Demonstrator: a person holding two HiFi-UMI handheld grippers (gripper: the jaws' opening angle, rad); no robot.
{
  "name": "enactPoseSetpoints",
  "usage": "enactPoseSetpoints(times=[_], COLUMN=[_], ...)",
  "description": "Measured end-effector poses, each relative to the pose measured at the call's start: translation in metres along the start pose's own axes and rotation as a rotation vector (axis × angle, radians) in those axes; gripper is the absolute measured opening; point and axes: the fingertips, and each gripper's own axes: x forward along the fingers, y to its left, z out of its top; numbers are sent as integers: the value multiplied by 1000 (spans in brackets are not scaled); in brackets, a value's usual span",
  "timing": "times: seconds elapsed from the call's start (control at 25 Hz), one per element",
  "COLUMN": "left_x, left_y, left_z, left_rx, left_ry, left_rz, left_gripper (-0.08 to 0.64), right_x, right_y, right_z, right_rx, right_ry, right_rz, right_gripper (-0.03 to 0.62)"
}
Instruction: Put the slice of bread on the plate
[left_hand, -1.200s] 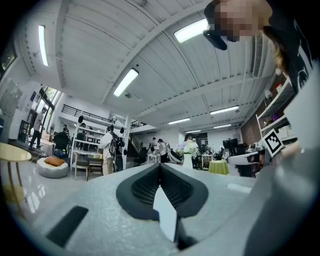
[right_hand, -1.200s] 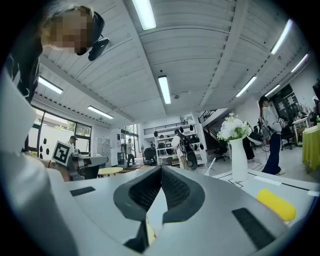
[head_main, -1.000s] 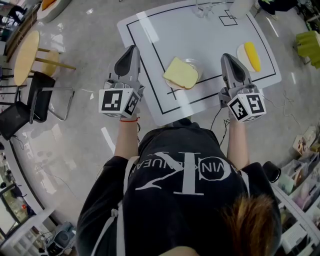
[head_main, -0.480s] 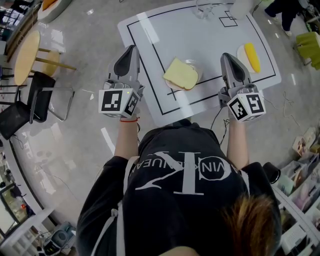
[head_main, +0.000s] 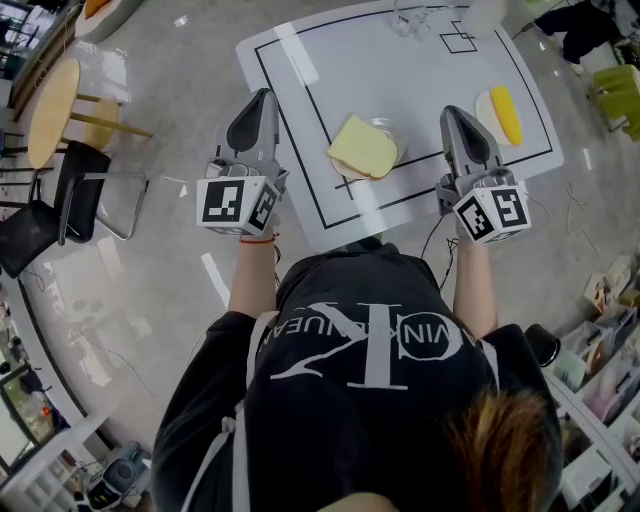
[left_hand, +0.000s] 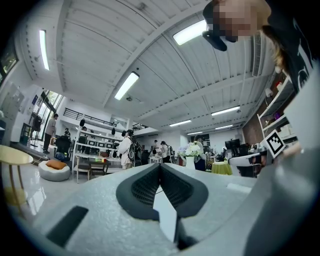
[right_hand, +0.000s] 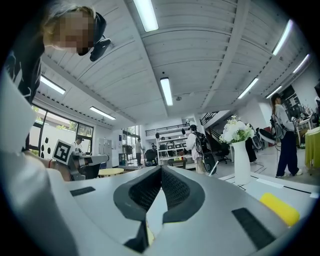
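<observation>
A pale yellow slice of bread (head_main: 362, 146) lies across a clear glass plate (head_main: 393, 131) near the front middle of the white table (head_main: 400, 70). My left gripper (head_main: 264, 98) hovers level just off the table's left edge, to the left of the bread, shut and holding nothing. To the right of the bread my right gripper (head_main: 451, 113) is held over the table's front right part, also shut and holding nothing. In the left gripper view the left gripper (left_hand: 160, 165) has its jaws together, as does the right gripper (right_hand: 161, 168) in the right gripper view. Neither touches the bread.
A yellow item (head_main: 505, 112) lies on a small white dish (head_main: 483, 104) at the table's right edge. A glass (head_main: 408, 18) stands at the far edge. A vase of white flowers (right_hand: 239, 150) is ahead. A round wooden table (head_main: 50, 110) and black chair (head_main: 70, 200) stand to the left.
</observation>
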Motion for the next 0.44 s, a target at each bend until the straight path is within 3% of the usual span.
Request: enactPoseSetpoints(times=[0.44], left_x=[1], left_y=[5], left_z=[0], left_rx=[6], left_ry=[-5], left_rz=[19], left_gripper=[2], right_x=[1], right_y=[0], right_z=[-3], right_rx=[-6], right_ry=[1], right_rz=[-8], right_gripper=[0])
